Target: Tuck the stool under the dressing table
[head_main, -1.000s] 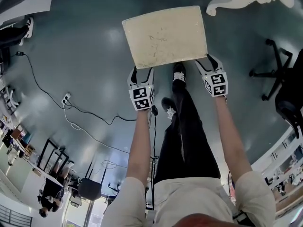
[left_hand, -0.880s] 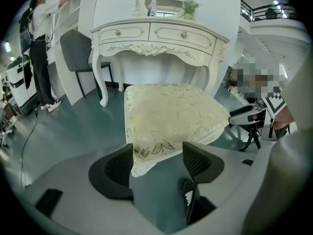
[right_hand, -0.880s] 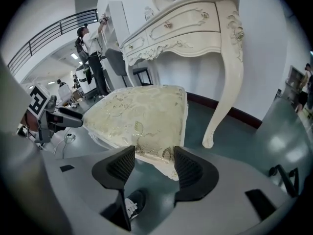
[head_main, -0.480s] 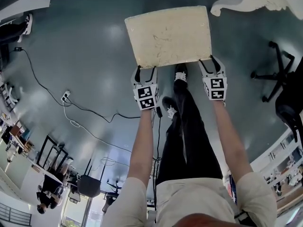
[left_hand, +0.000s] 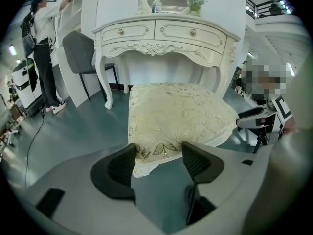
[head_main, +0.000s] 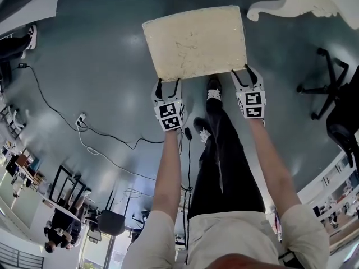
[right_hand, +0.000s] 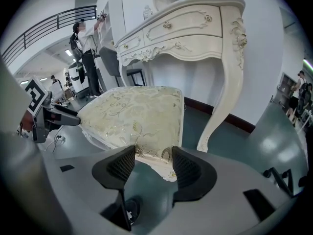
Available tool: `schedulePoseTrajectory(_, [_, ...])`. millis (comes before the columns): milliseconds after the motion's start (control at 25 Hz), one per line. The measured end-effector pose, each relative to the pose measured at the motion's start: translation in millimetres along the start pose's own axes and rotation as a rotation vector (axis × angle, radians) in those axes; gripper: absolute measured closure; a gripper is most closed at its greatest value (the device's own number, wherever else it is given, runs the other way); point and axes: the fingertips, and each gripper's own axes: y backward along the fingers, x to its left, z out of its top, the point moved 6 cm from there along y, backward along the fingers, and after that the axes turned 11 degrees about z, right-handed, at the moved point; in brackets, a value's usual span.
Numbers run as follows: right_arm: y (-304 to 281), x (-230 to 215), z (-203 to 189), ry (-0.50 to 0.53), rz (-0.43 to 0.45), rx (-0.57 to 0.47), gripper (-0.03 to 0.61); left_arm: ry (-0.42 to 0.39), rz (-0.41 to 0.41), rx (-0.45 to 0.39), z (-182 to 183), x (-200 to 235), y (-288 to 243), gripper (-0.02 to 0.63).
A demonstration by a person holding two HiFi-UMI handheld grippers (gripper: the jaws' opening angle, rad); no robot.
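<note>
Our left gripper (head_main: 169, 83) and right gripper (head_main: 242, 73) each clamp a near corner of the stool (head_main: 193, 41), which stands just short of the dressing table (left_hand: 166, 33). If we push askew, it could strike a table leg (right_hand: 230, 82).

No lettering, brand, number or sign is legible in any view.

Head view looks steeply down; gripper views face forward, close; all share the cream floral-cushioned square stool (head_main: 195, 42).
</note>
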Motion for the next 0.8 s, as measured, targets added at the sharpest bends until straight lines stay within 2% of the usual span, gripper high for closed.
schedulePoseTrajectory(200, [-5.3,1.1,15.1,-0.02,-0.008,0.009,0.328,-0.005,-0.008,0.006,10.8,6.2,-6.5,0.302])
schedulePoseTrajectory(640, [-14.7,1.2,21.9,-0.027,-0.005,0.022,0.328,-0.013,-0.01,0.027,22.9,15.1,-16.6,0.302])
schedulePoseTrajectory(800, [-30.1,-7.1,34.7,-0.031,-0.004,0.022,0.328,-0.02,-0.012,0.024,36.2,20.8,-34.3,0.301])
